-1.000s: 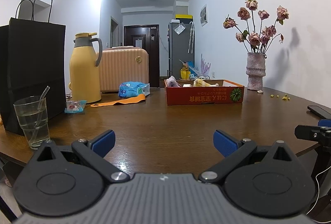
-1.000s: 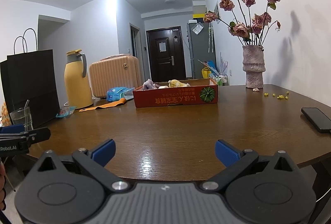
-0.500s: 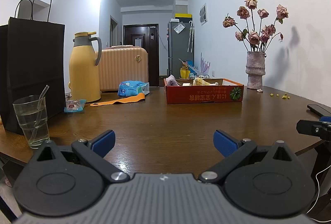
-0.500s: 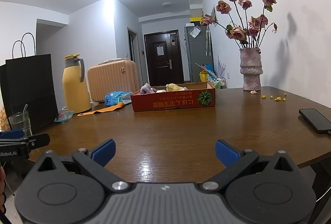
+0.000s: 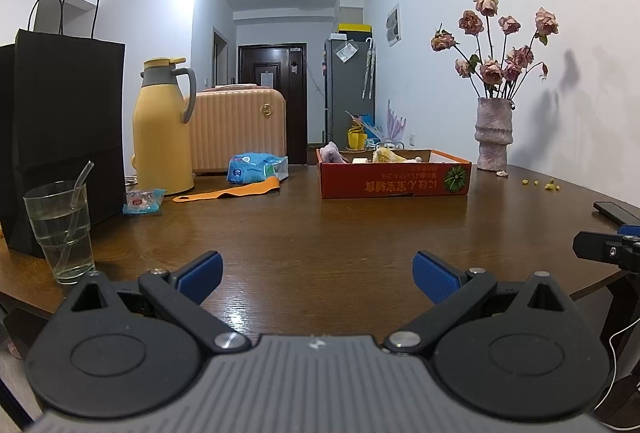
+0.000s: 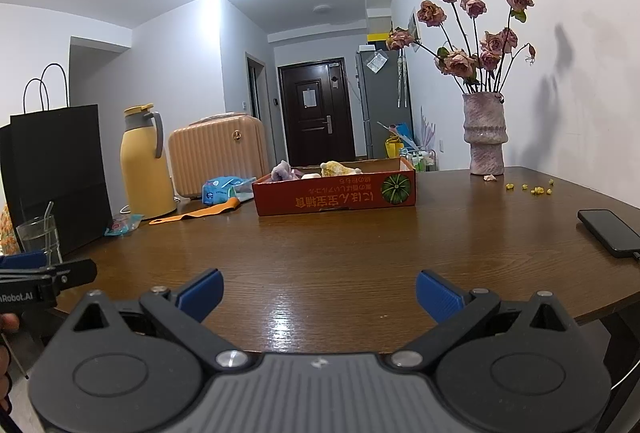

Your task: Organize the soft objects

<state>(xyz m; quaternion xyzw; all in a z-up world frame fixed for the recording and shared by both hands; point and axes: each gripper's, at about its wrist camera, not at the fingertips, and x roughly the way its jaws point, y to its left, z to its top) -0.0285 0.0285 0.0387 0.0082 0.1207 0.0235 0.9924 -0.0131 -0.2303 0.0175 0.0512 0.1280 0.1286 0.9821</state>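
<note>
- Red cardboard box sits far across the brown tabletop, holding a purple soft toy and a yellow soft toy.
- Left claw gapes wide, empty, well short of the box.
- Right claw likewise wide, empty.

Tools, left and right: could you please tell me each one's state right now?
Left tool: open, holding nothing.
Right tool: open, holding nothing.

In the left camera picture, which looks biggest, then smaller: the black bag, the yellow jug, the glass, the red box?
1. black bag
2. yellow jug and red box: too alike to rank
3. glass

Nearness inflates the bag and glass.
</note>
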